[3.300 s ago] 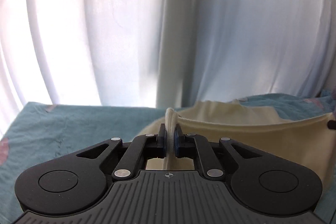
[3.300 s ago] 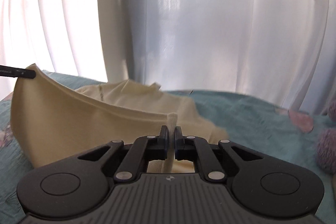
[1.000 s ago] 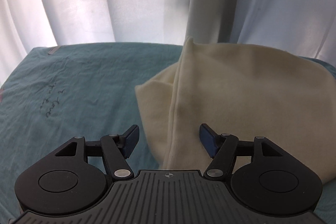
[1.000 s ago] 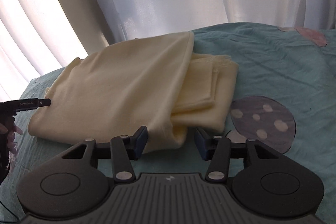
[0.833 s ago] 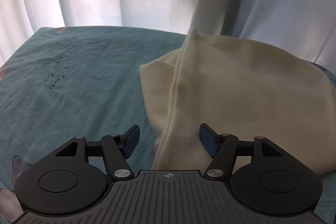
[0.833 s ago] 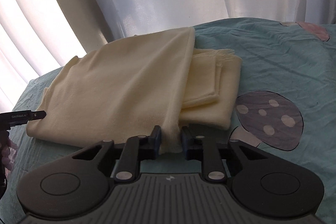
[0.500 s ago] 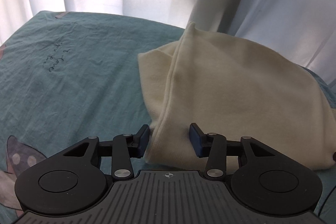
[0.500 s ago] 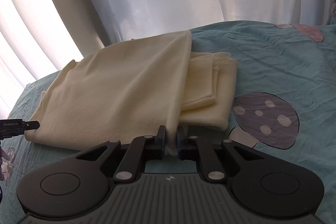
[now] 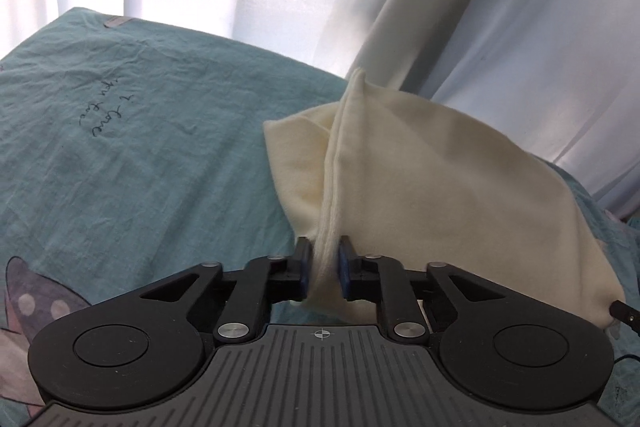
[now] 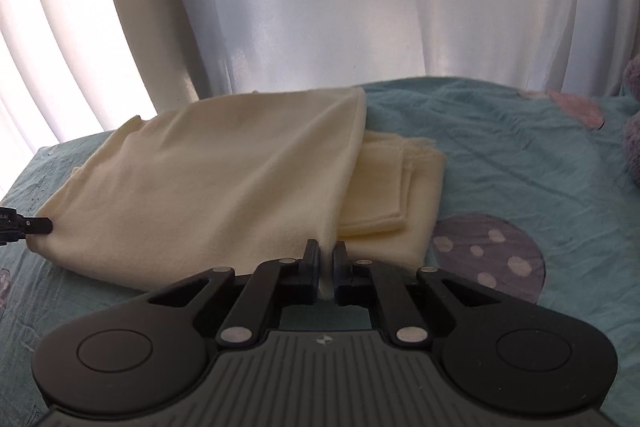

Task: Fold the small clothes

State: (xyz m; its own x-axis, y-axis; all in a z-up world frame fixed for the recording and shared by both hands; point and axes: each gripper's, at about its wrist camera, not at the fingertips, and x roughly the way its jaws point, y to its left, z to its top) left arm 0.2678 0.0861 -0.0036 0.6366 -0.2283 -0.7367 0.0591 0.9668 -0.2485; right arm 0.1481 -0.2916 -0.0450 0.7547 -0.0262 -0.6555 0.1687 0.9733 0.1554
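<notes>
A cream garment [image 9: 440, 187] lies folded on the teal bedsheet [image 9: 140, 147]. My left gripper [image 9: 324, 259] is closing its jaws on the garment's near left corner, with a bunched seam edge pinched between the blue pads. In the right wrist view the same garment [image 10: 224, 179] shows a smaller folded layer sticking out on its right side. My right gripper [image 10: 328, 259] is closing its jaws on the near right corner, and a thin fold of cloth is pressed between the pads. A black fingertip [image 10: 40, 225] of the left gripper shows at the garment's far left corner.
White curtains [image 10: 320, 7] hang right behind the bed's far edge. The bedsheet [image 10: 520, 167] has a purple mushroom print [image 10: 488, 255] just right of the garment. A purple plush object [image 10: 632, 115] sits at the right border. Handwriting [image 9: 108, 111] marks the sheet left of the garment.
Both grippers were open over the laid-down garment a second ago. Their jaws have closed on its two near corners, the right first. The left corner has lifted slightly.
</notes>
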